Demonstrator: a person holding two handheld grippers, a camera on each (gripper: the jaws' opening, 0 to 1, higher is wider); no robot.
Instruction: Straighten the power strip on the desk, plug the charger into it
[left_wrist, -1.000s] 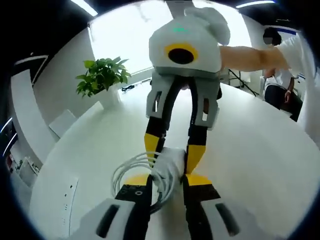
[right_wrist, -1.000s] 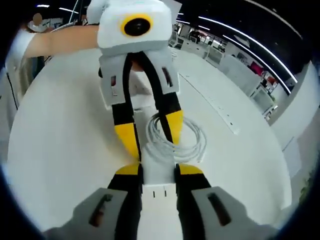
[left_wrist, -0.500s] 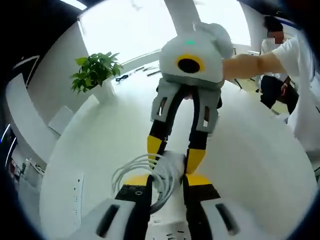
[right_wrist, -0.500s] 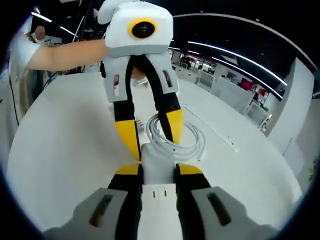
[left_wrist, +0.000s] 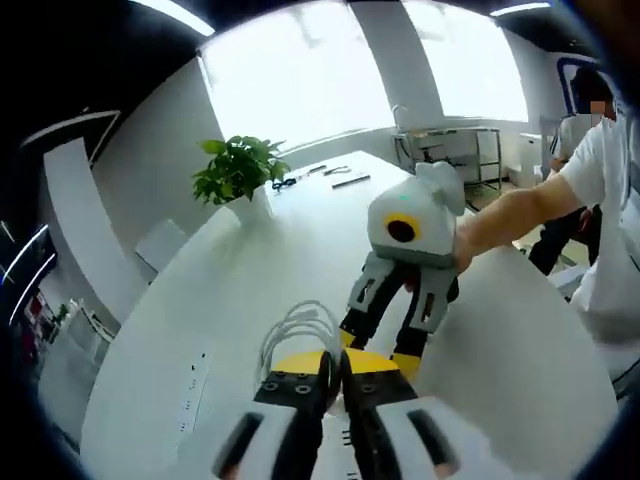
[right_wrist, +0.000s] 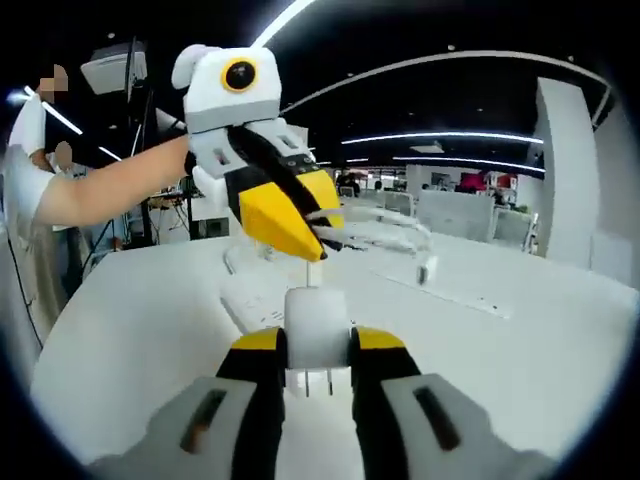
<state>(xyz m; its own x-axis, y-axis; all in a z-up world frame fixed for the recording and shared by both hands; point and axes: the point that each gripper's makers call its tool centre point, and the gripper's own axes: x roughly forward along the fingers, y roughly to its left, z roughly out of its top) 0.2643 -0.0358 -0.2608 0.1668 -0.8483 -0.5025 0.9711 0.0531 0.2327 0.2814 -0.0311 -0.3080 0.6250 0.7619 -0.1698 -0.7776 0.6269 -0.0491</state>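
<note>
Since a second ago both grippers have lifted off the white table (left_wrist: 250, 290) and parted: the charger's coiled cable (right_wrist: 375, 232) now hangs in the air from the left gripper (right_wrist: 300, 235), and the charger (right_wrist: 317, 335) has risen with the right gripper (right_wrist: 317, 350). In the left gripper view the right gripper (left_wrist: 385, 350) sits low over the table, beyond the left gripper (left_wrist: 333, 372), whose jaws are pressed nearly together on the cable (left_wrist: 295, 335). A potted plant (left_wrist: 240, 175) stands far back. The power strip (right_wrist: 250, 305) lies on the table below. The right jaws pinch the white charger, prongs pointing toward the camera.
</note>
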